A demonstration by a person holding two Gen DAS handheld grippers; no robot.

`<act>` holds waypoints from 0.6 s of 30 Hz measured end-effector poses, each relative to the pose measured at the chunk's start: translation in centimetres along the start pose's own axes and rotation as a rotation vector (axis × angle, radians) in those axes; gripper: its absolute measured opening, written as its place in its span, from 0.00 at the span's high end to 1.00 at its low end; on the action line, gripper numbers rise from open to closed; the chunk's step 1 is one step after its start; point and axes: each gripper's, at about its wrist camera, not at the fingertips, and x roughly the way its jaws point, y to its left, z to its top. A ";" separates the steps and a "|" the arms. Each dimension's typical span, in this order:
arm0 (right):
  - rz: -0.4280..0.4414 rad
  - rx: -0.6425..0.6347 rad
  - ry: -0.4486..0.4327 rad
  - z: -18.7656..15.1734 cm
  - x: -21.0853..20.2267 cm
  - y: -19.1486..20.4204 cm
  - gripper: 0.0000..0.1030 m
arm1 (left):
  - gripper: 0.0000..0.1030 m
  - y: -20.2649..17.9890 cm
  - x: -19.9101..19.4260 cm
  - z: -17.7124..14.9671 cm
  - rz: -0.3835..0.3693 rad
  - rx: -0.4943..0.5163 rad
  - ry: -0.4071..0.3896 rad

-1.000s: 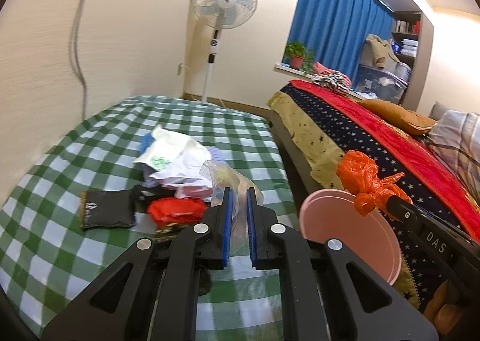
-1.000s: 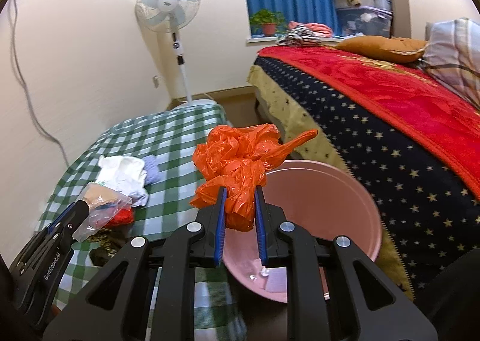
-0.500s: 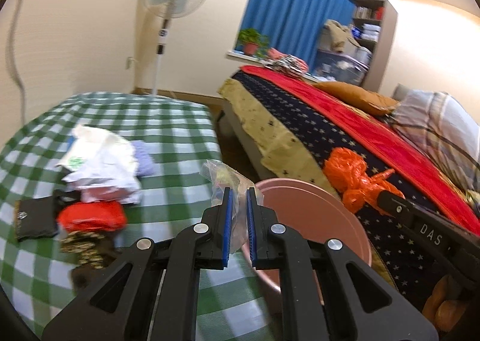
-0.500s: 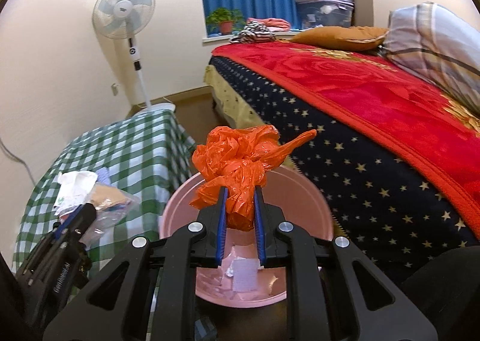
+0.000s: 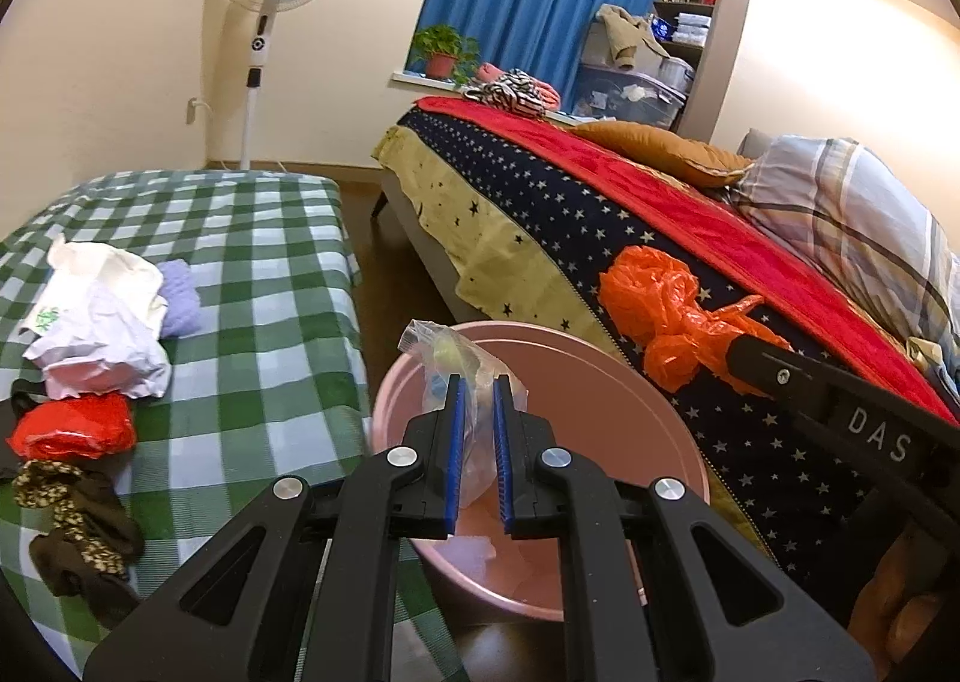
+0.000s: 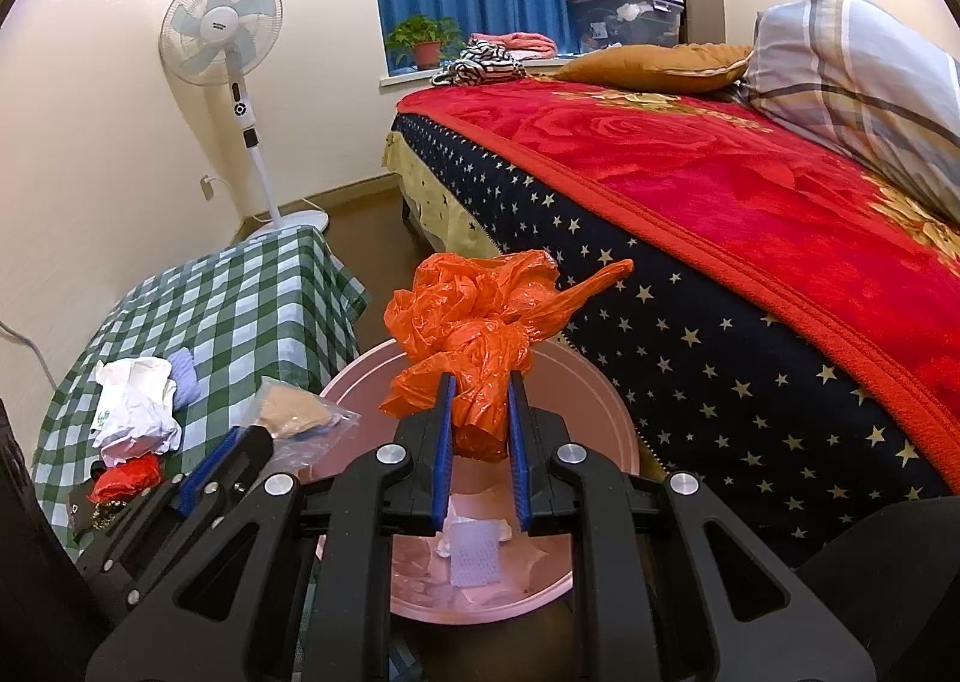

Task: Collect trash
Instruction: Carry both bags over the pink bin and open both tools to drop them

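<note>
Left wrist view: my left hand-held gripper [image 5: 477, 412] is clamped on a crumpled clear plastic bag [image 5: 462, 376], held over the round pink plastic basin [image 5: 654, 418] on the floor. White crumpled paper [image 5: 102, 334] lies on the bench with the green checked cloth [image 5: 270, 274].

Right wrist view: my right hand-held gripper [image 6: 480, 412] is clamped on a crumpled orange plastic bag [image 6: 474, 322], above the same basin [image 6: 606, 418], which holds white scraps [image 6: 474, 550]. The bed with the red blanket [image 6: 750, 184] stands just beside.

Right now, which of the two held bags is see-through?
The clear plastic bag in the left gripper, held over the pink bin. The right gripper holds a crumpled, opaque orange bag.
</note>
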 end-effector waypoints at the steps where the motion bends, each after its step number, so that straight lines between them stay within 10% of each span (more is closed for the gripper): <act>1: -0.002 0.000 0.001 0.0 0.0 0.1 0.84 | 0.91 -0.2 0.2 0.0 -0.008 0.003 0.004; 4: -0.030 0.003 0.006 0.0 0.1 0.1 0.79 | 0.88 -0.2 0.6 -0.1 -0.010 0.005 0.017; 7: -0.050 0.029 -0.008 0.1 -0.1 -0.4 0.53 | 0.69 0.3 0.6 -0.2 -0.036 -0.022 0.018; 18: 0.031 0.031 -0.041 -0.1 -0.8 0.7 0.53 | 0.46 2.0 -1.7 -0.1 0.065 -0.045 -0.030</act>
